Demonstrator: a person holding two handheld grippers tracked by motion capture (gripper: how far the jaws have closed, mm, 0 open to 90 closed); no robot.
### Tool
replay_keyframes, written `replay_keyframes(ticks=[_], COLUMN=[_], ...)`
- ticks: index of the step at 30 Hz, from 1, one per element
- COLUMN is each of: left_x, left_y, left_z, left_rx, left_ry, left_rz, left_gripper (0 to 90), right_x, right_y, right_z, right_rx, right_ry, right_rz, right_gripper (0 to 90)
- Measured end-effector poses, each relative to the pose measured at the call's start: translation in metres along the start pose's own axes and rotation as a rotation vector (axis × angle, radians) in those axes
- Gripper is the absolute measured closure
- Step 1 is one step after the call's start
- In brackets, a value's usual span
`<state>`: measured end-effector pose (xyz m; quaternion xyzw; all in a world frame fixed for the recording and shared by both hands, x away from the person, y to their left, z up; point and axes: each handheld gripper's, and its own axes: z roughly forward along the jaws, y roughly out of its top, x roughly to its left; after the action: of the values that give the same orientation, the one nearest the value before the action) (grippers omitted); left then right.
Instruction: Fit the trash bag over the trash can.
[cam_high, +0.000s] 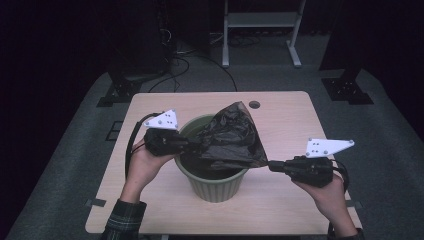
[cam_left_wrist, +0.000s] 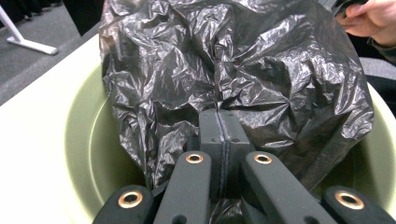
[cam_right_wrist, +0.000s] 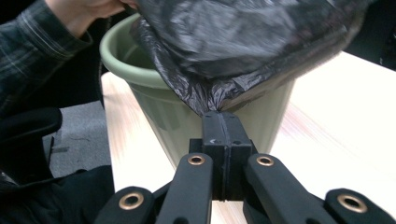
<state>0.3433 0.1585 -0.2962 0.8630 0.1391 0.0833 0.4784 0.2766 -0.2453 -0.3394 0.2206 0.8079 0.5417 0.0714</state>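
A crumpled black plastic bag (cam_high: 234, 136) hangs stretched over a green round bin (cam_high: 215, 186) on the table. My left gripper (cam_high: 196, 145) is shut on the bag's left edge, just above the bin's mouth. My right gripper (cam_high: 272, 165) is shut on the bag's right corner, outside the bin's rim, pulling it taut. In the left gripper view the bag (cam_left_wrist: 233, 74) bulges over the bin's pale inner wall (cam_left_wrist: 88, 140), with the gripper (cam_left_wrist: 221, 117) pinching it. In the right gripper view the bag (cam_right_wrist: 243, 42) narrows into the gripper (cam_right_wrist: 219, 116) in front of the bin's ribbed side (cam_right_wrist: 163, 116).
The bin stands near the front middle of a light wooden table (cam_high: 280, 120) with a round cable hole (cam_high: 254, 104) at its far edge. Beyond it lie grey floor, black stands and cables (cam_high: 120, 90) and a white frame (cam_high: 260, 30).
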Motion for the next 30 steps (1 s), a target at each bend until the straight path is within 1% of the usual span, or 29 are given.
replay_keyframes(ticks=[3, 4, 6, 7, 9, 11, 12, 13, 15, 18, 19, 20, 21, 23, 24, 26, 27, 29, 30], left_x=[0.002, 0.003, 0.004, 0.005, 0.006, 0.007, 0.008, 0.008, 0.008, 0.009, 0.009, 0.009, 0.009, 0.009, 0.008, 0.008, 0.008, 0.008, 0.008], left_y=[-0.006, -0.007, -0.012, -0.014, -0.018, -0.021, -0.023, -0.024, -0.027, -0.030, -0.031, -0.031, -0.031, -0.030, -0.030, -0.029, -0.028, -0.028, -0.027], left_z=[-0.010, -0.012, -0.019, -0.021, -0.027, -0.031, -0.032, -0.034, -0.036, -0.037, -0.037, -0.037, -0.037, -0.037, -0.037, -0.036, -0.036, -0.035, -0.035], left_rx=[-0.014, -0.016, -0.026, -0.027, -0.033, -0.038, -0.040, -0.041, -0.041, -0.036, -0.036, -0.037, -0.035, -0.031, -0.032, -0.033, -0.032, -0.031, -0.031], left_ry=[0.018, 0.022, 0.035, 0.039, 0.050, 0.054, 0.059, 0.060, 0.069, 0.070, 0.069, 0.068, 0.068, 0.066, 0.067, 0.068, 0.067, 0.064, 0.064], left_rz=[-0.013, -0.016, -0.029, -0.032, -0.040, -0.046, -0.048, -0.053, -0.057, -0.060, -0.061, -0.061, -0.059, -0.058, -0.058, -0.056, -0.054, -0.054, -0.052], left_gripper=[90.0, 89.9, 89.9, 89.9, 89.9, 89.9, 89.9, 89.9, 89.9, 89.9, 89.9, 89.9, 89.9, 89.8, 89.8, 89.8, 89.8, 89.9, 89.8], right_x=[-0.006, -0.010, -0.015, -0.018, -0.022, -0.029, -0.031, -0.035, -0.038, -0.043, -0.043, -0.042, -0.042, -0.039, -0.037, -0.034, -0.032, -0.029, -0.028], right_y=[-0.006, -0.010, -0.015, -0.018, -0.023, -0.032, -0.035, -0.039, -0.045, -0.052, -0.052, -0.050, -0.048, -0.040, -0.034, -0.024, -0.018, -0.006, -0.002], right_z=[-0.004, -0.007, -0.010, -0.012, -0.013, -0.012, -0.011, -0.009, -0.006, -0.002, -0.002, -0.002, -0.003, -0.006, -0.009, -0.013, -0.015, -0.019, -0.020], right_rx=[0.021, 0.029, 0.041, 0.050, 0.056, 0.092, 0.102, 0.129, 0.153, 0.178, 0.178, 0.169, 0.152, 0.120, 0.098, 0.070, 0.056, 0.034, 0.028], right_ry=[-0.029, -0.039, -0.063, -0.069, -0.084, -0.113, -0.122, -0.139, -0.152, -0.156, -0.154, -0.156, -0.155, -0.154, -0.156, -0.148, -0.151, -0.155, -0.148], right_rz=[0.011, 0.025, 0.036, 0.049, 0.060, 0.081, 0.084, 0.096, 0.105, 0.124, 0.124, 0.120, 0.116, 0.110, 0.098, 0.082, 0.073, 0.051, 0.046], right_gripper=[90.0, 90.0, 90.0, 90.0, 90.0, 90.0, 90.0, 90.0, 90.0, 90.0, 90.0, 86.4, 81.0, 76.2, 75.6, 72.2, 71.7, 68.4, 67.8])
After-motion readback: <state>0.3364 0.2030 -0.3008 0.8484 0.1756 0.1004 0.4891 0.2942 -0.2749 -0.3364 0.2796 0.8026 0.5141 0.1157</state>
